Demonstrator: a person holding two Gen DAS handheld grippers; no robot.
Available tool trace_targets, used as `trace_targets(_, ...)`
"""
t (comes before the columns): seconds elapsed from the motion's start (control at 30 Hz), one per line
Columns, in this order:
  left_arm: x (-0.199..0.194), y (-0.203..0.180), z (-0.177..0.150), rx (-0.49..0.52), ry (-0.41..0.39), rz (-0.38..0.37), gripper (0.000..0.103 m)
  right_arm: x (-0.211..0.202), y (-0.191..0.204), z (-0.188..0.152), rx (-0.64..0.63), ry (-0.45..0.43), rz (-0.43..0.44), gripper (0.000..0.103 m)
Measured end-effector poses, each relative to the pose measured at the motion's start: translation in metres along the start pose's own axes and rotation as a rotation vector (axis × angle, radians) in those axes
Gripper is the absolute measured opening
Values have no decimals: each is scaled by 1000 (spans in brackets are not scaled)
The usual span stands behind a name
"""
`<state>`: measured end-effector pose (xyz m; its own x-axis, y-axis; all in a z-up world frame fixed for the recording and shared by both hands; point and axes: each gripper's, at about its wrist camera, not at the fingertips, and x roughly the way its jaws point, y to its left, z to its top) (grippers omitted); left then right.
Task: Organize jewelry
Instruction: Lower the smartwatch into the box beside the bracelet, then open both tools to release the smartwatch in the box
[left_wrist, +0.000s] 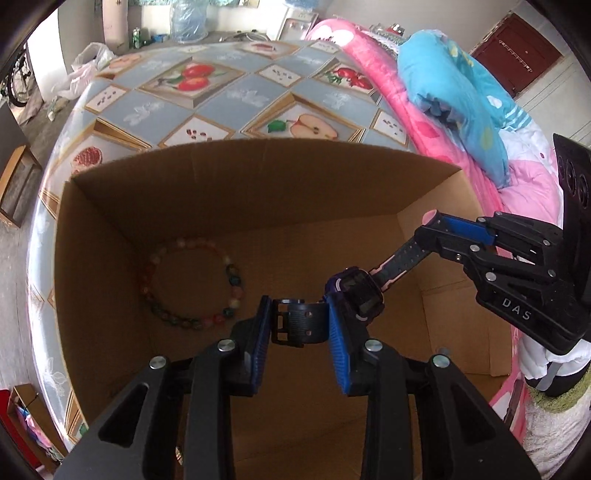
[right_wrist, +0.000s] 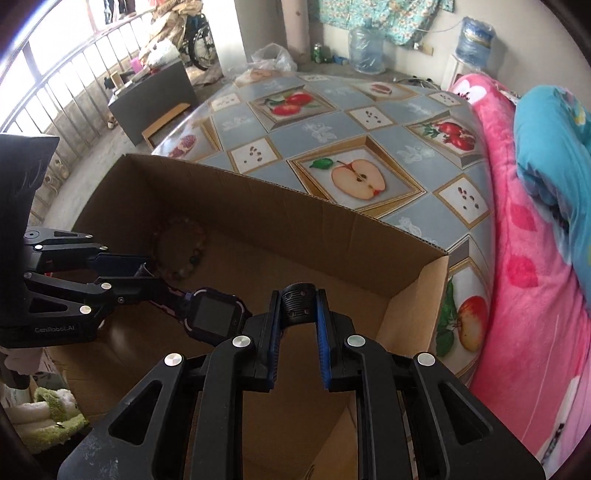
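A purple smartwatch (left_wrist: 354, 291) with a black and pink strap hangs over the open cardboard box (left_wrist: 258, 177). My left gripper (left_wrist: 300, 321) is shut on its buckle end of the strap. My right gripper (left_wrist: 436, 232) is shut on the other strap end. In the right wrist view the watch (right_wrist: 212, 314) stretches between my right gripper (right_wrist: 298, 302) and my left gripper (right_wrist: 147, 277). A bracelet of coloured beads (left_wrist: 192, 284) lies on the box floor at the left; it also shows in the right wrist view (right_wrist: 184, 247).
The box stands on a table with a fruit-patterned cloth (left_wrist: 229, 96). A pink quilt (right_wrist: 524, 258) and a blue pillow (left_wrist: 458, 96) lie on the bed to the right. Water jugs (right_wrist: 365, 48) and a dark cabinet (right_wrist: 155, 96) stand beyond the table.
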<state>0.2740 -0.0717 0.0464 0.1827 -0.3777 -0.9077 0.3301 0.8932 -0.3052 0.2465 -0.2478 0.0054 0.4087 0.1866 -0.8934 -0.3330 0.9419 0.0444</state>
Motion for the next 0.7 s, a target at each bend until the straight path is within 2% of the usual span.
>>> trace_targets(0.1,11,0,6,-1,33,35,31,10,0,9,-20,28,-13,17)
trace_targets(0.23,20,-2,13,16,49,102,39,20,1,22,-62,25,-73,24)
trace_targets(0.27,21,-2,14,18,46,108,41,21,1,26,-67,22,-88,27)
trace_targets(0.37,22,0,15,9,42,101,44,21,-4,29,-55,20,-65,28)
trace_targets(0.5,17,-2,12,25,11,122,47,17,-5,27,-57,-7,-58,36)
trace_targets(0.7,-5,-7,6,63,-81,143,47,3,-16,26,6,-43,-69,36)
